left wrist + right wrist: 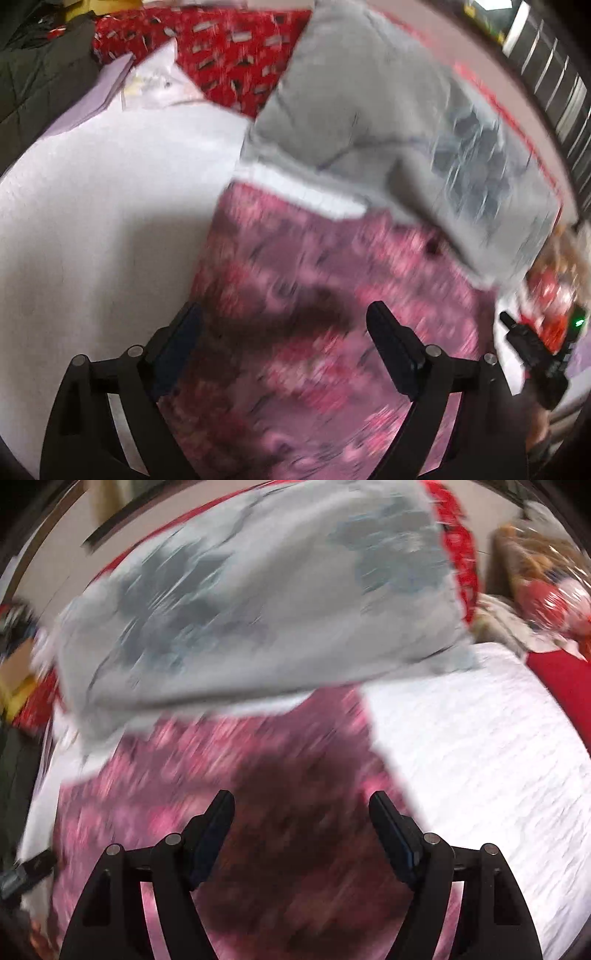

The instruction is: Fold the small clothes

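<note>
A pink patterned garment [295, 295] lies flat on a white surface [92, 221]; it also shows in the right wrist view [221, 760]. A grey pillow [369, 110] lies across its far edge, seen too in the right wrist view [258, 602]. My left gripper [284, 317] is open and empty, just above the garment's near part. My right gripper [301, 805] is open and empty above the garment, near its right edge. The right gripper also shows at the right of the left wrist view [532, 354]. Both views are motion-blurred.
A red patterned blanket [240, 48] lies behind the pillow. Folded white and lilac cloths [122, 85] sit at the back left beside a dark garment [33, 74]. A red item [561, 679] and plastic-wrapped things [546, 572] lie at the right.
</note>
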The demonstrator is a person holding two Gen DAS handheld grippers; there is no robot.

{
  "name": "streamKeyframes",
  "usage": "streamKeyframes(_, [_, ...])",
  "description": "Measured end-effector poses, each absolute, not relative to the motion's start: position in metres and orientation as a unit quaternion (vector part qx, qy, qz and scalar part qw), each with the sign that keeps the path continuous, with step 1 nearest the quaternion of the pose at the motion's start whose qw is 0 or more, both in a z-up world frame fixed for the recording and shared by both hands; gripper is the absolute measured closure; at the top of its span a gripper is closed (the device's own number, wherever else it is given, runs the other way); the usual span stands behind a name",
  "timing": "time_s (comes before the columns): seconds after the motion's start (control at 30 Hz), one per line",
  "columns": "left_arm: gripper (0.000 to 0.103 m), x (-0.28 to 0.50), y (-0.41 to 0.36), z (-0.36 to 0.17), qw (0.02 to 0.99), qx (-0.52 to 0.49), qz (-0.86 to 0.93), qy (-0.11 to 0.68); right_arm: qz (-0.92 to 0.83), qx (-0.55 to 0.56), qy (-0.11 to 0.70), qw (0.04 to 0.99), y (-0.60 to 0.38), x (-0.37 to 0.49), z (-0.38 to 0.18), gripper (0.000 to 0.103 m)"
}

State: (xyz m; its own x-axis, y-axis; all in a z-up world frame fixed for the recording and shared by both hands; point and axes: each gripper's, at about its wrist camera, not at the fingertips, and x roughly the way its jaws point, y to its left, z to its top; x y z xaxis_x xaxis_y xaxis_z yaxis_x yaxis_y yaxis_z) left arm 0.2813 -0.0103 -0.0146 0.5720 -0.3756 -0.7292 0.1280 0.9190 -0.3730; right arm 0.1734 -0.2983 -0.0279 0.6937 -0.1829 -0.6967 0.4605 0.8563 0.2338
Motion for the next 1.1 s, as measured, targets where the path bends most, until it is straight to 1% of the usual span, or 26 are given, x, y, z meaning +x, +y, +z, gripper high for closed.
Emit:
streamKeyframes(0.07, [0.012,0.294,-0.018,-0.027,0.857,-0.148,-0.157,0.468,-0.195,0.229,0.335,0.893,-0.322,0.181,-0.028,0.035])
streamKeyframes(0.13, [0.012,0.304,-0.031,-0.047,0.837,-0.128,-0.153,0.509,-0.214,0.247,0.343,0.881,-0.337,0.193,-0.038,0.035])
streamKeyframes(0.17, [0.006,0.304,-0.042,-0.053,0.845,-0.092,-0.137,0.509,-0.221,0.248,0.366,0.869,-0.342,0.200,-0.049,0.035])
streamKeyframes(0.2, [0.003,0.299,-0.053,-0.051,0.863,-0.046,-0.118,0.489,-0.224,0.244,0.403,0.853,-0.345,0.208,-0.063,0.035])
streamKeyframes(0.27, [0.003,0.293,-0.064,-0.046,0.876,-0.002,-0.108,0.471,-0.231,0.196,0.398,0.866,-0.335,0.212,-0.061,0.036])
streamKeyframes(0.3, [0.003,0.292,-0.065,-0.042,0.876,0.004,-0.110,0.469,-0.227,0.183,0.403,0.867,-0.330,0.212,-0.058,0.037])
streamKeyframes(0.33, [0.003,0.291,-0.061,-0.037,0.874,0.000,-0.117,0.472,-0.205,0.186,0.404,0.872,-0.323,0.208,-0.052,0.040])
streamKeyframes(0.37, [0.003,0.289,-0.056,-0.033,0.873,-0.010,-0.124,0.472,-0.186,0.194,0.394,0.879,-0.318,0.201,-0.047,0.046])
streamKeyframes(0.4, [0.003,0.285,-0.049,-0.029,0.873,-0.028,-0.130,0.470,-0.160,0.205,0.371,0.891,-0.310,0.188,-0.039,0.044])
streamKeyframes(0.47, [0.003,0.280,-0.033,-0.028,0.864,-0.055,-0.147,0.479,-0.138,0.209,0.348,0.903,-0.297,0.168,-0.033,0.043])
streamKeyframes(0.5, [0.003,0.277,-0.030,-0.032,0.856,-0.060,-0.156,0.489,-0.123,0.211,0.348,0.905,-0.291,0.159,-0.036,0.043])
streamKeyframes(0.53, [0.003,0.276,-0.030,-0.038,0.848,-0.058,-0.159,0.503,-0.106,0.209,0.365,0.901,-0.284,0.154,-0.045,0.042])
streamKeyframes(0.6, [0.002,0.274,-0.032,-0.056,0.830,-0.042,-0.153,0.535,-0.103,0.186,0.416,0.884,-0.275,0.157,-0.067,0.039])
streamKeyframes(0.63, [0.003,0.270,-0.028,-0.058,0.830,-0.051,-0.158,0.532,-0.107,0.152,0.409,0.893,-0.268,0.157,-0.065,0.040])
streamKeyframes(0.7, [0.004,0.264,-0.016,-0.052,0.819,-0.069,-0.178,0.541,-0.128,0.123,0.423,0.889,-0.256,0.160,-0.055,0.039])
streamKeyframes(0.8, [0.004,0.263,0.016,-0.041,0.819,-0.084,-0.165,0.544,-0.075,0.130,0.384,0.911,-0.223,0.147,-0.029,0.039])
streamKeyframes(0.83, [0.004,0.265,0.027,-0.039,0.821,-0.082,-0.152,0.545,-0.046,0.116,0.378,0.917,-0.204,0.142,-0.024,0.038])
streamKeyframes(0.87, [0.004,0.267,0.042,-0.036,0.819,-0.087,-0.141,0.549,-0.008,0.094,0.383,0.919,-0.179,0.138,-0.023,0.031])
streamKeyframes(0.9, [0.004,0.269,0.051,-0.035,0.817,-0.094,-0.136,0.553,0.021,0.077,0.387,0.919,-0.161,0.134,-0.024,0.030])
streamKeyframes(0.97, [0.004,0.273,0.075,-0.032,0.809,-0.114,-0.129,0.562,0.100,0.021,0.401,0.910,-0.105,0.121,-0.034,0.030])
streamKeyframes(1.1, [0.004,0.276,0.098,-0.032,0.801,-0.115,-0.113,0.576,0.186,-0.106,0.398,0.892,-0.022,0.097,-0.052,0.030])
